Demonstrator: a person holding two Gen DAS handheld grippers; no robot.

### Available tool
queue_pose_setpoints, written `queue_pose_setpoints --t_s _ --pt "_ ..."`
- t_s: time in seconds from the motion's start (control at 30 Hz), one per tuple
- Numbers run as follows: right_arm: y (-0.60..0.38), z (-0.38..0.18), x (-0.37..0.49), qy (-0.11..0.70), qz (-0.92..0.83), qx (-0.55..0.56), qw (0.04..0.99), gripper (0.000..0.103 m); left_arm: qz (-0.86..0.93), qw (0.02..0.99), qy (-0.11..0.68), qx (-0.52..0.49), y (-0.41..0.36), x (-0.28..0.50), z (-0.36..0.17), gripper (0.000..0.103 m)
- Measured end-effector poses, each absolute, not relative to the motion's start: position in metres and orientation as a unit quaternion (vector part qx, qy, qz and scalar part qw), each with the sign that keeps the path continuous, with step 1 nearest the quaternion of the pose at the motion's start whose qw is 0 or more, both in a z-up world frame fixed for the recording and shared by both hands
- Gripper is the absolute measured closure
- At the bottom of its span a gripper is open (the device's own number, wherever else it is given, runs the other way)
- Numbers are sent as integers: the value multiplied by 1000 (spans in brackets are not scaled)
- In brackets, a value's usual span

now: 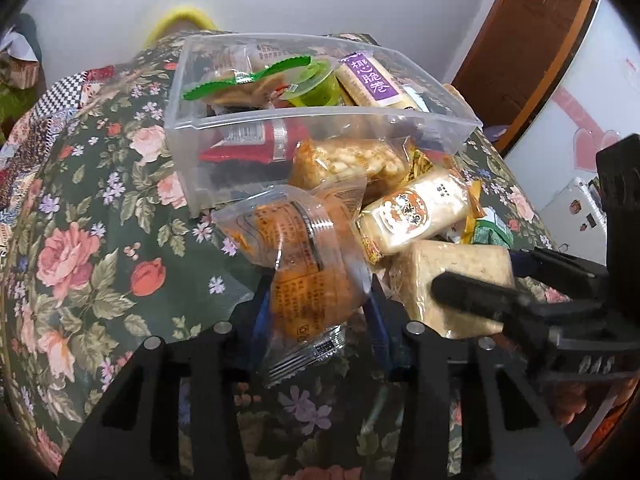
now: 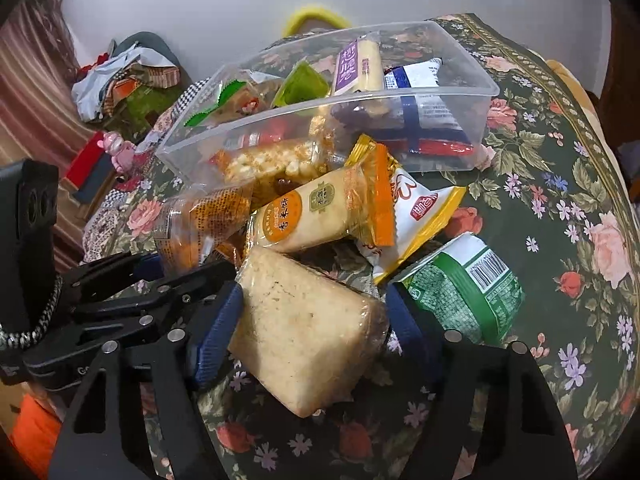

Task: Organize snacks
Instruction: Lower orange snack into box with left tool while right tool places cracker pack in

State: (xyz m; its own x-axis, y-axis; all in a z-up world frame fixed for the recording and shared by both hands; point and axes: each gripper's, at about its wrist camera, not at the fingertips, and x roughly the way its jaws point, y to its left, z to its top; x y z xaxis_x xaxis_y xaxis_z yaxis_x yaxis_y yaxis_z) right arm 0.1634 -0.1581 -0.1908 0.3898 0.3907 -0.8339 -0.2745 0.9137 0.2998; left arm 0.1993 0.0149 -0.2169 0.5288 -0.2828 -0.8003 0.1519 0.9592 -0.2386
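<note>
A clear plastic bin [image 1: 224, 152] holds several snacks on a floral tablecloth; it also shows in the right wrist view [image 2: 472, 96]. A heap of wrapped snacks lies in front of it. My left gripper [image 1: 316, 312] is shut on an orange-printed clear snack packet [image 1: 308, 280], which also shows in the right wrist view [image 2: 192, 224]. My right gripper [image 2: 316, 320] is shut on a pale rice-cake block in clear wrap [image 2: 304, 328], seen in the left wrist view [image 1: 452, 272] with the right gripper's black fingers [image 1: 472, 292] on it.
Loose snacks lie by the bin: an orange-ended rice cracker pack [image 2: 320, 212], a yellow-white packet [image 2: 416, 220], a green packet [image 2: 460, 284], a puffed-corn bar [image 1: 352, 160]. The floral cloth [image 1: 100, 220] covers the table. Clutter [image 2: 124, 76] sits beyond the left edge.
</note>
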Motion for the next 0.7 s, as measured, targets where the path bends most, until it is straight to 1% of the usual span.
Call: queue_pose_setpoints --t_s 0.03,0.13,0.3,0.37,0.43,0.53,0.6,0.7 --pt "-160 -191 164 514 200 62 832 39 -123 871 469 -71 16 197 -216 61" --pt "-169 -189 162 513 203 75 831 45 -118 872 468 -77 25 186 -213 62" --pt "-175 -185 158 523 191 66 828 46 -106 880 457 -77 41 160 -201 63" --pt "-173 -184 157 527 189 70 826 37 -101 884 451 -72 49 148 -196 63" --pt "-167 -182 156 524 188 65 828 24 -96 886 447 -69 53 139 -193 63" --pt "-152 -183 158 523 181 45 832 14 -91 890 440 -70 60 127 -189 63" --pt "-142 -188 162 524 170 27 834 10 -89 893 436 -72 65 120 -186 63" --pt "-129 -196 167 528 151 7 836 10 -90 894 432 -76 69 116 -183 63"
